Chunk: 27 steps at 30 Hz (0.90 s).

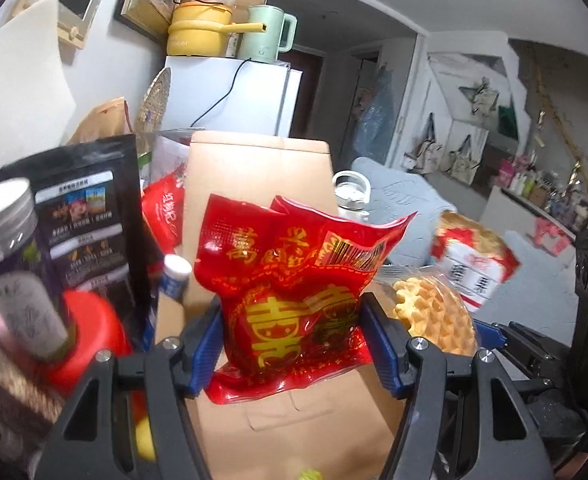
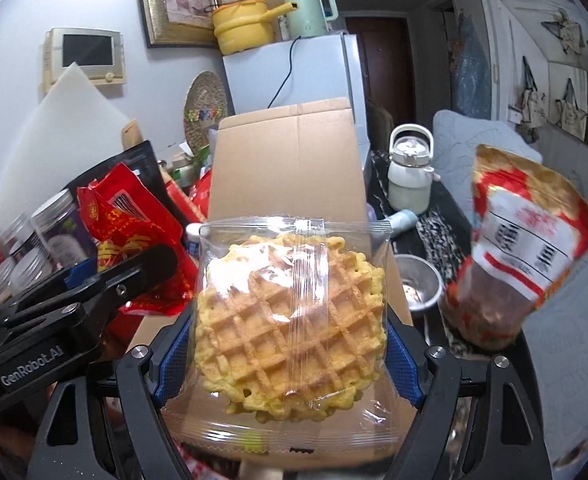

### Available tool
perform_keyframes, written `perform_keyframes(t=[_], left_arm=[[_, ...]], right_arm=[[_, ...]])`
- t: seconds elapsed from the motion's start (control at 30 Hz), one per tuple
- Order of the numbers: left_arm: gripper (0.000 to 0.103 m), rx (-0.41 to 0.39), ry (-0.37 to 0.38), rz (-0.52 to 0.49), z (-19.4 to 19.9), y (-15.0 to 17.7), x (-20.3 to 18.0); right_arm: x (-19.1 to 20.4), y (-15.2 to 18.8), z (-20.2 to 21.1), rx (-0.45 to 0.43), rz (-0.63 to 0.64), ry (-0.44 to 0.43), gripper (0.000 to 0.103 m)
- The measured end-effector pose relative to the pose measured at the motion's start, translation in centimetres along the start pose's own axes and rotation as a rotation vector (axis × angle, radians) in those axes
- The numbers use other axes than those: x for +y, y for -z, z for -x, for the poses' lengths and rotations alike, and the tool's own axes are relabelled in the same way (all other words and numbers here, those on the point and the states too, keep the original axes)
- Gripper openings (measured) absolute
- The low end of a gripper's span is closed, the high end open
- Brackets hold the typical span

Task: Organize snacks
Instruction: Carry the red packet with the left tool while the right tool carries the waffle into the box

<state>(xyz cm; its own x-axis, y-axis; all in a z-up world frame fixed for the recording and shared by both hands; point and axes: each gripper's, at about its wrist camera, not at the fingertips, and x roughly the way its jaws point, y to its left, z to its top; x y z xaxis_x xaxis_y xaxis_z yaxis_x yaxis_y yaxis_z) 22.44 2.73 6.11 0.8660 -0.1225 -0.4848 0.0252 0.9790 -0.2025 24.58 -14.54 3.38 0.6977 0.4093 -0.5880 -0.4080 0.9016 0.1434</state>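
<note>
Left gripper (image 1: pixel 291 340) fingers clamped the red snack pouch (image 1: pixel 294 280) mid-frame, soft, light, crinkly, best pinched low by its sides; right gripper (image 2: pixel 289 340) fingers gripped the wrapped waffle (image 2: pixel 289 324) centre-frame over the cardboard box (image 2: pixel 289 160), slippery film, crumbly, likely crushable.

The cardboard box (image 2: pixel 289 168) opening hides behind the wrapped waffle (image 2: pixel 289 320).

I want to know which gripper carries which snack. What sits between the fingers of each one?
Left wrist view: the left gripper is shut on a red snack bag. Right wrist view: the right gripper is shut on a wrapped waffle.
</note>
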Motion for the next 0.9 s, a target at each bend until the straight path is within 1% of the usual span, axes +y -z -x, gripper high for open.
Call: perform_keyframes(t=[0.07,0.13,0.2,0.33,0.5,0.63,0.73,0.8,0.9], left_arm=[[0.063,0.009,-0.005,-0.005,-0.8,-0.3,0.1],[0.063,0.019,-0.029,-0.017,-1.8,-0.6,0.1],[0.063,0.041,-0.036,-0.016,-2.7,-0.8,0.3],[0.063,0.112,-0.058,0.006,-5.4,-0.8,1.2],[0.063,0.187,-0.094,-0.002,-7.6,-0.1,1.4],[0.063,0.28,-0.094,0.022,-9.8,0.3,2.0],[0.063,0.315,-0.121,0.008,-10.9,0.6,1.8],[0.063,0.34,-0.125,0.006,-11.7,0.9,1.6],[0.063,0.387,-0.138,0.016,-12.8,1.2,1.7]], right_arm=[[-0.1,-0.6,-1.2,0.014,0.007,0.001,0.082],[-0.2,-1.1,-2.4,0.029,0.017,0.006,0.082],[-0.3,-1.5,-3.7,0.049,0.031,0.028,0.082],[-0.6,-1.6,-5.7,0.097,0.032,0.035,0.082],[-0.9,-1.4,-8.2,0.176,0.036,0.043,0.082],[-1.6,-0.9,-10.3,0.254,0.019,0.037,0.082],[-2.2,-0.7,-11.2,0.278,0.014,0.058,0.082],[-2.4,-0.5,-11.8,0.301,0.014,0.083,0.082],[-2.7,-0.1,-12.3,0.326,0.008,0.085,0.082]])
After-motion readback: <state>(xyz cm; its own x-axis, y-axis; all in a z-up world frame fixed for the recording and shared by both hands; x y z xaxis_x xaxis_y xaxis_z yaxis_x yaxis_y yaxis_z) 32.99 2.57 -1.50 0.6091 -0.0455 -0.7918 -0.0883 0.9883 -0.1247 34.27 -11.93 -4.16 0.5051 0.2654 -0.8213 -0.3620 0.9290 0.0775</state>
